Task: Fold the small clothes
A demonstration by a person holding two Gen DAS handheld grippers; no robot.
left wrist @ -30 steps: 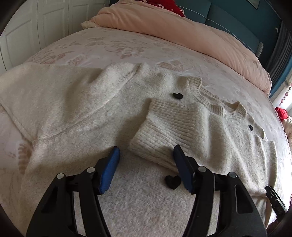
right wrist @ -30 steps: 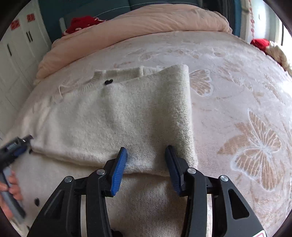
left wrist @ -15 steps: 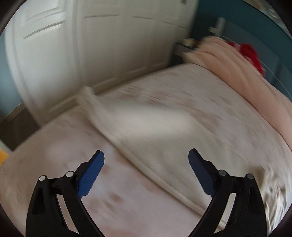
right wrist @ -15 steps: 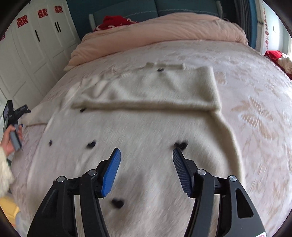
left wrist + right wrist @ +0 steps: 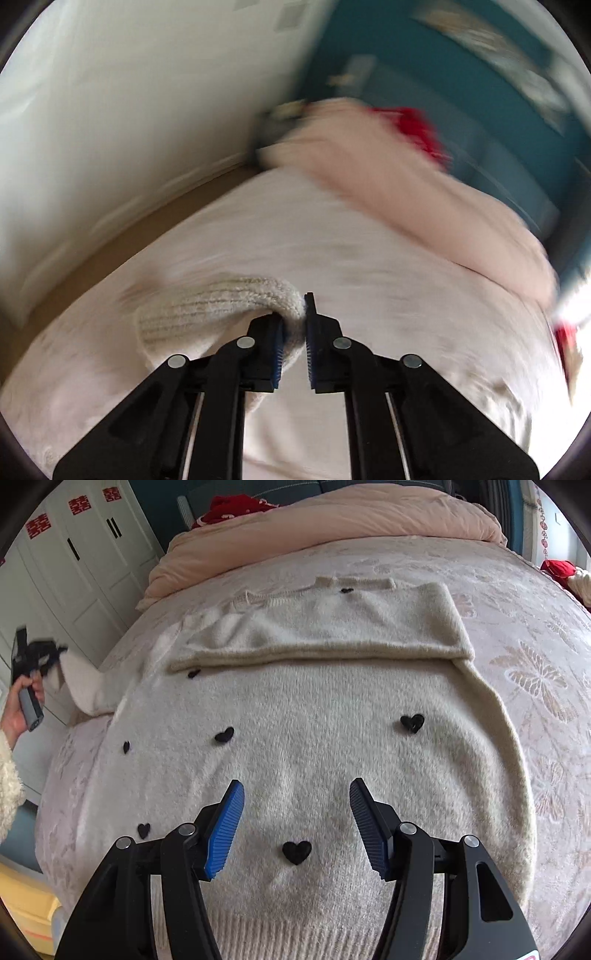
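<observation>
A cream knitted sweater with black heart patches (image 5: pixel 314 746) is lying flat on the pink floral-patterned bed cover (image 5: pixel 535 635), one sleeve (image 5: pixel 321 627) lying folded across its chest. A peach duvet (image 5: pixel 332 520) is lying bunched behind it. White wardrobe doors (image 5: pixel 85 561) are standing left of the bed. The sweater's ribbed cuff (image 5: pixel 221 306) is sitting clamped inside the left gripper (image 5: pixel 294 332), at the bed's left side

Readable signs: red double-happiness characters (囍) (image 5: pixel 79 506) | on: white wardrobe doors (image 5: pixel 92 565), three visible, right wrist view | other text: none legible
</observation>
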